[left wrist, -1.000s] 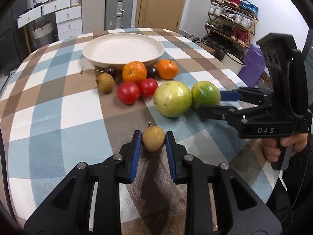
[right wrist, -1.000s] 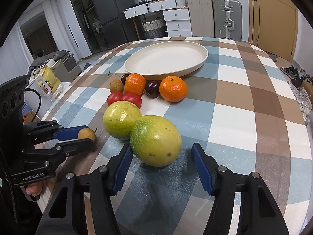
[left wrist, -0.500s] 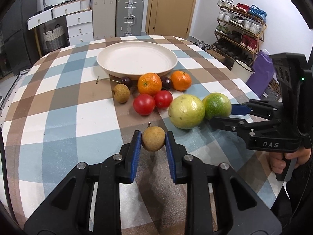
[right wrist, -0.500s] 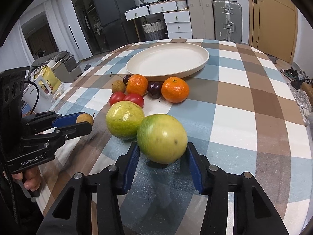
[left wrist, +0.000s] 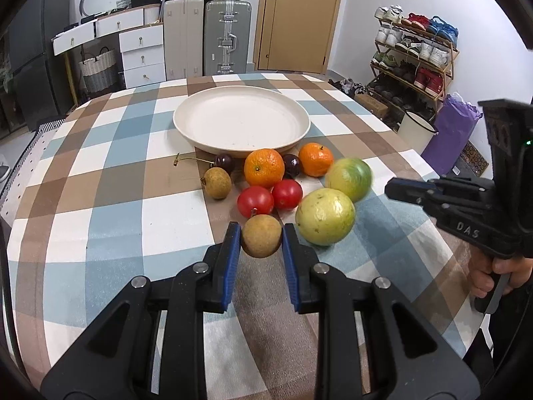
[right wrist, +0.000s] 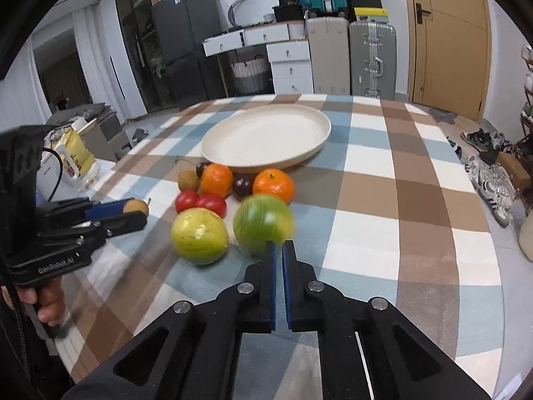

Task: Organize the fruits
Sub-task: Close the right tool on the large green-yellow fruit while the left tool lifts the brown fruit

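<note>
While your left hand-held gripper (left wrist: 261, 238) has its blue pads clamped on the small brown longan (left wrist: 261, 236), you carry it clear of the counter (left wrist: 110, 200), and it sits squarely between the pads, which looks like a firm hold for the trip to the cream plate (left wrist: 242, 123). Your right hand-held gripper (right wrist: 279, 250) is another story: its fingers are pressed nearly together with nothing between them, and the green fruit (right wrist: 264, 224) just beyond the tips is smeared with blur, so I judge it is rolling loose on the checked cloth, right beside the yellow-green fruit (right wrist: 199, 235). Round, smooth and wider than those pads, it probably wants a wider opening and a grip at its middle. Everything else is bunched against the plate's near rim: two oranges (left wrist: 264, 168), two red tomatoes (left wrist: 255, 201), dark cherries (left wrist: 224, 162) and a second longan (left wrist: 217, 182), while the plate itself holds nothing yet. As for writing, your right tool's body reads "DAS" in the left view, your left tool's reads "GenRobot.AI" in the right view, and the boxes on the suitcases are too small to read.
</note>
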### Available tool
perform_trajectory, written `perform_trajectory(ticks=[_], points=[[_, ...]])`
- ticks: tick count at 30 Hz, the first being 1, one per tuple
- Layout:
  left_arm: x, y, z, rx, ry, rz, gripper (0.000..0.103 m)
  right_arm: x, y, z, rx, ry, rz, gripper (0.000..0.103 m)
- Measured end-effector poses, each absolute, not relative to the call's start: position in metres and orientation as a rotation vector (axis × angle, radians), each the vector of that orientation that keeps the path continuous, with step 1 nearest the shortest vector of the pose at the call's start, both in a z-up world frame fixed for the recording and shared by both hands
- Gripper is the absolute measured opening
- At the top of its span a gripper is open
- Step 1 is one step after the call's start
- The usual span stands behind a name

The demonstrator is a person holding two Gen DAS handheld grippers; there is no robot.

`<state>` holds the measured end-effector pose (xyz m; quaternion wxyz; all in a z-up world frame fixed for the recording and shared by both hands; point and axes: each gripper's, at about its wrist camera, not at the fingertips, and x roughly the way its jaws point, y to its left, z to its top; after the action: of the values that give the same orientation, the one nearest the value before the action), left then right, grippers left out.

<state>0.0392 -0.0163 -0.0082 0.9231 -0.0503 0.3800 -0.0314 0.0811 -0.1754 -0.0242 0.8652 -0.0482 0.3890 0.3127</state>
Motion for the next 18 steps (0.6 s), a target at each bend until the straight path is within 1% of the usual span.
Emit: perform_trajectory(ticks=[1,3,4,5,7,10,15,16,17,18], points=[[0.039,-0.017,-0.009,-0.102,0.780,-0.066,0.022,0.085,-0.177,-0.028,-0.090,0.839,0.651,0.008],[0.039,-0.017,-0.009,-0.099,0.779,-0.069,0.022,0.088,-0.179,-0.032,-0.098,0.854,0.643,0.029],[0.039,-0.016,-0.010,-0.102,0.780,-0.067,0.022,0.090,-0.180,-0.033,-0.097,0.852,0.641,0.050],[0.040,-0.015,-0.011,-0.107,0.783,-0.066,0.022,0.093,-0.181,-0.033,-0.084,0.849,0.644,0.063],[0.041,-0.014,-0.011,-0.111,0.786,-0.067,0.022,0.100,-0.181,-0.032,-0.068,0.845,0.655,0.066],[0.042,-0.012,-0.012,-0.116,0.784,-0.061,0.022,0.111,-0.174,-0.035,-0.059,0.869,0.658,0.077],[0.042,-0.011,-0.013,-0.120,0.787,-0.059,0.022,0.125,-0.167,-0.049,-0.058,0.909,0.632,0.076],[0.042,-0.011,-0.013,-0.121,0.786,-0.058,0.022,0.127,-0.168,-0.050,-0.048,0.921,0.631,0.072],[0.043,-0.010,-0.013,-0.123,0.786,-0.057,0.022,0.129,-0.170,-0.049,-0.036,0.908,0.627,0.054],[0.044,-0.010,-0.014,-0.126,0.788,-0.056,0.022,0.130,-0.170,-0.049,-0.039,0.907,0.622,0.053]])
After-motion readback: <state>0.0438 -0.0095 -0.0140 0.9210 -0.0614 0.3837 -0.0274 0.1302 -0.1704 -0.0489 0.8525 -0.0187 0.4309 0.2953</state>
